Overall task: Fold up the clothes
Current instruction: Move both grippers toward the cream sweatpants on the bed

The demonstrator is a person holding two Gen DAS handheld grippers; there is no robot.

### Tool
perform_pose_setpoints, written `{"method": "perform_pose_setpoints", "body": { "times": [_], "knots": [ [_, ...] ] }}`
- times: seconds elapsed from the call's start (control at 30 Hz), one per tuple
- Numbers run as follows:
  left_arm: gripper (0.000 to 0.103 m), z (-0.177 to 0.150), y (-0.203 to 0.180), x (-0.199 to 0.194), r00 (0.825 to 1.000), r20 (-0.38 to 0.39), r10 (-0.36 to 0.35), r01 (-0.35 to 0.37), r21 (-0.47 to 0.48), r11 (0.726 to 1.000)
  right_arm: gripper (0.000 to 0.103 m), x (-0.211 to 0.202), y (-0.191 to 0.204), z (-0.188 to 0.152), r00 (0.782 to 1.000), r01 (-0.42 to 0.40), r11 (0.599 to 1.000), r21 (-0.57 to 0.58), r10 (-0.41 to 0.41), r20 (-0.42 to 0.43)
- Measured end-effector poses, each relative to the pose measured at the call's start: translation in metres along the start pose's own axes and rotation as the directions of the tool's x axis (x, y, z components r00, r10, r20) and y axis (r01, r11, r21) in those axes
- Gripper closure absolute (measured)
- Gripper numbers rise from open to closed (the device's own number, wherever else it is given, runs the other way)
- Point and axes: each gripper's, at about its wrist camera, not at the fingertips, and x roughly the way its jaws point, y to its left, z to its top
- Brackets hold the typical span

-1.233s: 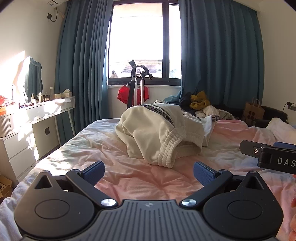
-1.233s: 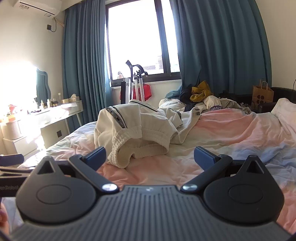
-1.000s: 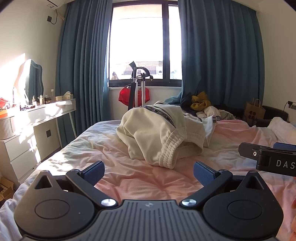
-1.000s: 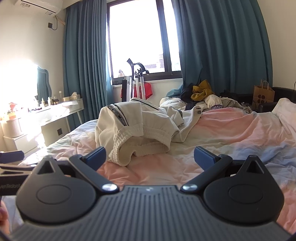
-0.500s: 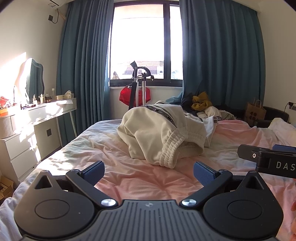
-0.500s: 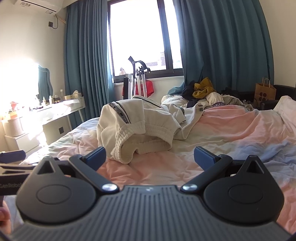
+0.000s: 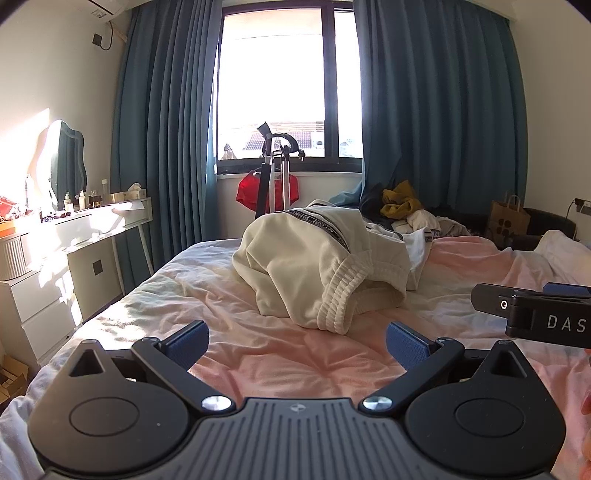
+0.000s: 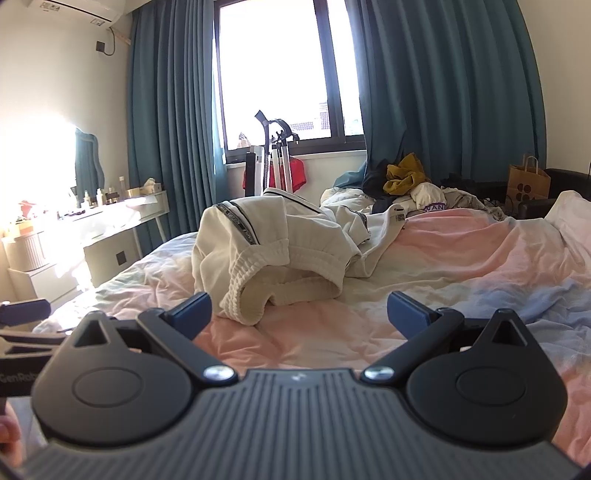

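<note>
Right up front, cream sweatpants (image 7: pixel 314 266) (image 8: pixel 273 251) lie crumpled in a heap on the bed (image 7: pixel 280 354) (image 8: pixel 461 266), mid-mattress, ribbed waistband opening facing the cameras, a dark lettered stripe running over the top of the heap. White garment (image 7: pixel 417 240) (image 8: pixel 384 225) tucked against the heap's right side, touching it. Bedsheet is pink-and-pale, wrinkled, sunlit on the left. Left gripper (image 7: pixel 297 341) hovers low over the near part of the bed, fingers (image 7: pixel 186 341) spread wide, nothing between them, short of the sweatpants and not touching. Right gripper (image 8: pixel 299 314) same pose, fingers (image 8: pixel 406 312) wide apart and holding nothing, waistband just beyond and a bit left of the gap. In the left wrist view the right gripper's side shows at the right edge (image 7: pixel 535 314); in the right wrist view part of the left gripper shows at the left edge (image 8: pixel 22 314). Farther back on the bed, a pile of clothes (image 7: pixel 402 206) (image 8: pixel 406 177) with a mustard-yellow piece on top. Behind the bed, a garment steamer stand (image 7: pixel 275 173) (image 8: pixel 275 158) with a red item hanging by it, under the window (image 7: pixel 284 85) (image 8: pixel 280 70), teal curtains (image 7: pixel 439 110) (image 8: pixel 450 92) on both sides. White desk (image 7: pixel 85 225) (image 8: pixel 122 210) at left with bottles and a wavy mirror (image 7: pixel 66 162) (image 8: pixel 86 162). Brown paper bag (image 7: pixel 508 218) (image 8: pixel 528 181) at far right. Air conditioner (image 7: pixel 107 5) (image 8: pixel 81 9) up top left.
</note>
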Motion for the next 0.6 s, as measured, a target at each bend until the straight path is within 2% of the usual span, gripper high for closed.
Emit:
{"method": "perform_pose_setpoints", "body": {
  "times": [0.6],
  "knots": [
    [0.0,-0.0024,-0.0014,0.0041,1.0,-0.013,-0.009,0.009,0.021,1.0,0.0,-0.0036,-0.0036,0.0055,0.999,0.02,1.0,0.016,-0.019,-0.029]
  ]
}}
